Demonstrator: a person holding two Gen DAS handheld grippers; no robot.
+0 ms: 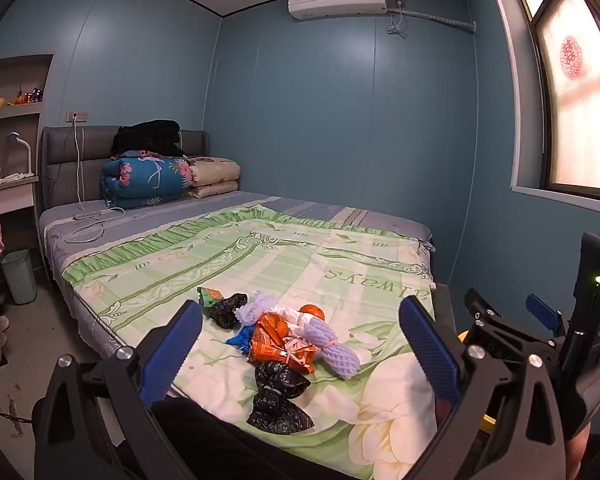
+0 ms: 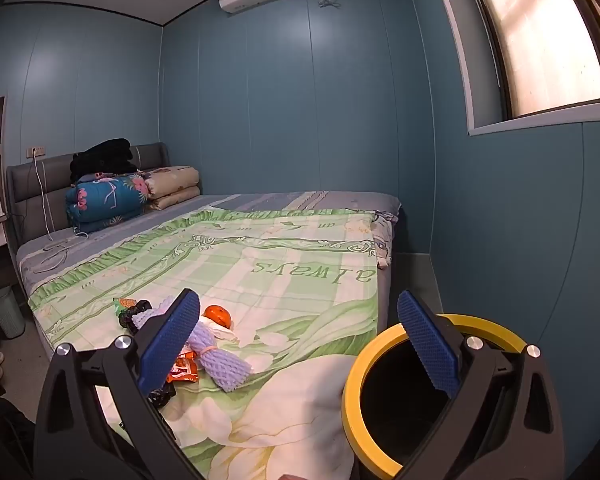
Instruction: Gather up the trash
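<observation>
A pile of trash lies on the green floral bedspread [image 1: 260, 256] near the bed's foot: a crumpled black plastic bag [image 1: 278, 398], an orange snack wrapper [image 1: 278, 344], a purple foam fruit net [image 1: 332, 346], an orange fruit [image 1: 312, 313], a second black bag [image 1: 230, 309] and a green wrapper [image 1: 210, 295]. My left gripper [image 1: 300, 356] is open and empty, hovering before the pile. My right gripper [image 2: 298, 348] is open and empty, between the foam net [image 2: 220, 362] and a black bin with a yellow rim [image 2: 354, 384] beside the bed.
Folded quilts [image 1: 152, 178] and black clothes [image 1: 148, 136] are stacked at the headboard. A white charging cable [image 1: 90, 224] lies on the mattress. A pale green waste basket [image 1: 20, 276] stands on the floor at the left. The right gripper's body [image 1: 540, 344] shows at right.
</observation>
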